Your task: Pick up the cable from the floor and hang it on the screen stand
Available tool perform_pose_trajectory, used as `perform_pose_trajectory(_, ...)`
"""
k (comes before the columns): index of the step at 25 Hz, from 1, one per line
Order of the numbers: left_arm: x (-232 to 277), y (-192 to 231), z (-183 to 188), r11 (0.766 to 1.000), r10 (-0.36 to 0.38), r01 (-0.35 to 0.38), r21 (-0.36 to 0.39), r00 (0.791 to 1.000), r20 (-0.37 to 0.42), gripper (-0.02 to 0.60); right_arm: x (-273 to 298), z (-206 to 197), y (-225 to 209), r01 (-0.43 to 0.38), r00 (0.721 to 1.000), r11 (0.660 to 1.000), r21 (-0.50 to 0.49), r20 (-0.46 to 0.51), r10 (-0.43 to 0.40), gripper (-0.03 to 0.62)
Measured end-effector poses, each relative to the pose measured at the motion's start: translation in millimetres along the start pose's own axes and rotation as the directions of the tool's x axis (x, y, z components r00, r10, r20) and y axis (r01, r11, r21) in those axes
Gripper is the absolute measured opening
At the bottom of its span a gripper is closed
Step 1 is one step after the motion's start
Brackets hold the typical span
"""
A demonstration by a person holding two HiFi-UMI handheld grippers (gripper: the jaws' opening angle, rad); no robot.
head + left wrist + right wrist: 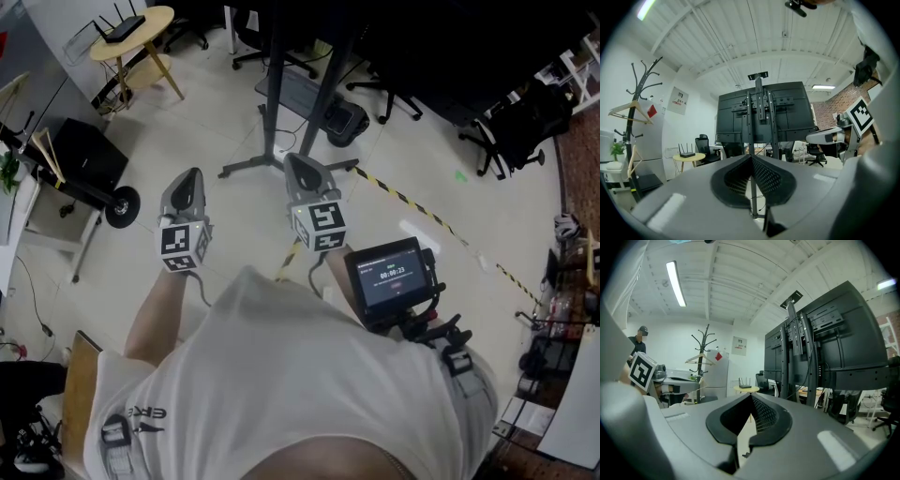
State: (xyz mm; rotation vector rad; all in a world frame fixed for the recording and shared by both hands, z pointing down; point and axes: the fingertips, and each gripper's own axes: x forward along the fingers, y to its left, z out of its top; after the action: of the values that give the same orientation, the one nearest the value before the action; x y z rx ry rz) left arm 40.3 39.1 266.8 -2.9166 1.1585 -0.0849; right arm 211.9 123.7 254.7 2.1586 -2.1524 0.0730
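Both tongs (194,175) (294,161) closed, empty, facing screen stand (759,117).

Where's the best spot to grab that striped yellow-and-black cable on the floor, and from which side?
Grip the striped cable on its straight bare stretch right of the screen stand, from straight above, jaws across it. It lies flat on the floor, so nothing gets under it sideways. The right gripper looks nearer; its jaws are shut, so open first.
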Motion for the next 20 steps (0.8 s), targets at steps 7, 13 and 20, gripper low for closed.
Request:
perform_pose_trajectory(7, -0.5, 0.7, 0.2, 1.0, 0.003, -0.003, -0.006, 1.0, -0.004, 0.003, -0.9, -0.5, -0.8, 0.003, 1.0, 1.0, 0.003, -0.003, -0.003, 0.012)
perform_pose_trajectory(13, -2.5, 3.5, 0.5, 1.0, 0.008, -0.008, -0.01, 1.0, -0.005, 0.003, -0.6, 0.5, -1.6, 0.006, 1.0, 1.0, 0.001, -0.004, -0.006, 0.012)
perform_pose_trajectory(20, -2.4, 5.2, 1.6, 1.0, 0.007, -0.007, 0.001, 1.0, -0.004, 0.003, 1.3, 4.4, -3.3, 0.005, 1.0, 1.0, -0.008, 0.008, -0.005, 0.012)
